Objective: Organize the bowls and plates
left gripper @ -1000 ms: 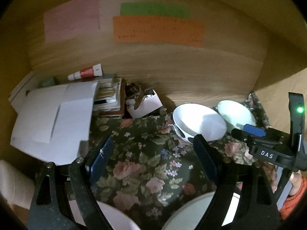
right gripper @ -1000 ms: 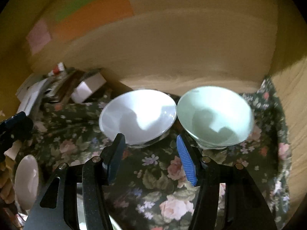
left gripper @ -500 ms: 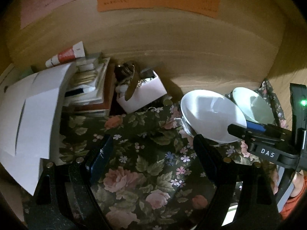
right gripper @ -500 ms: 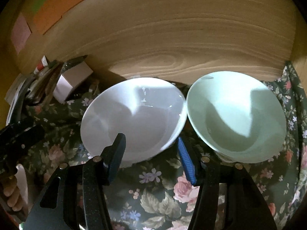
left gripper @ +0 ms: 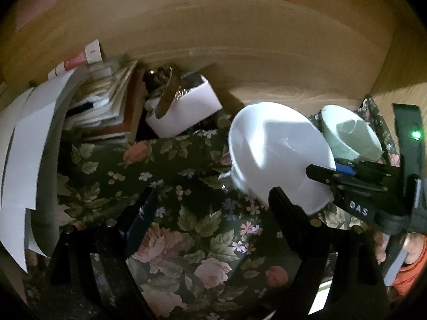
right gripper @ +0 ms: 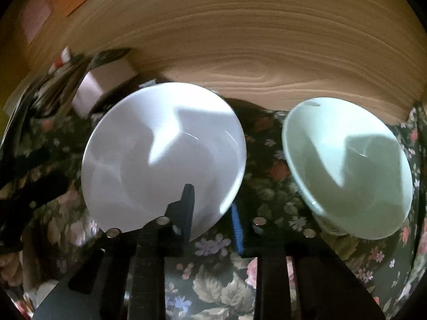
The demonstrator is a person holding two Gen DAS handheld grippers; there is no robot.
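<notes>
A white bowl [right gripper: 162, 157] stands on the floral cloth [right gripper: 213, 280] near the wooden back wall. My right gripper [right gripper: 212, 210] is shut on the white bowl's near rim, one finger inside and one outside. A pale green bowl [right gripper: 347, 165] stands to its right, apart from it. In the left wrist view the white bowl [left gripper: 277, 154] looks tilted, with the right gripper [left gripper: 331, 172] on its rim and the green bowl [left gripper: 349, 136] behind. My left gripper [left gripper: 210, 208] is open and empty above the cloth, left of the white bowl.
A stack of papers and books [left gripper: 80, 112] and a small white box of odds and ends [left gripper: 184, 109] sit at the back left. The wooden wall [right gripper: 240, 40] closes the back. A white plate edge [left gripper: 323, 301] shows at the bottom right.
Both grippers moved forward towards the wall. The right gripper closed on the white bowl's rim, and the bowl shifted left, away from the green bowl.
</notes>
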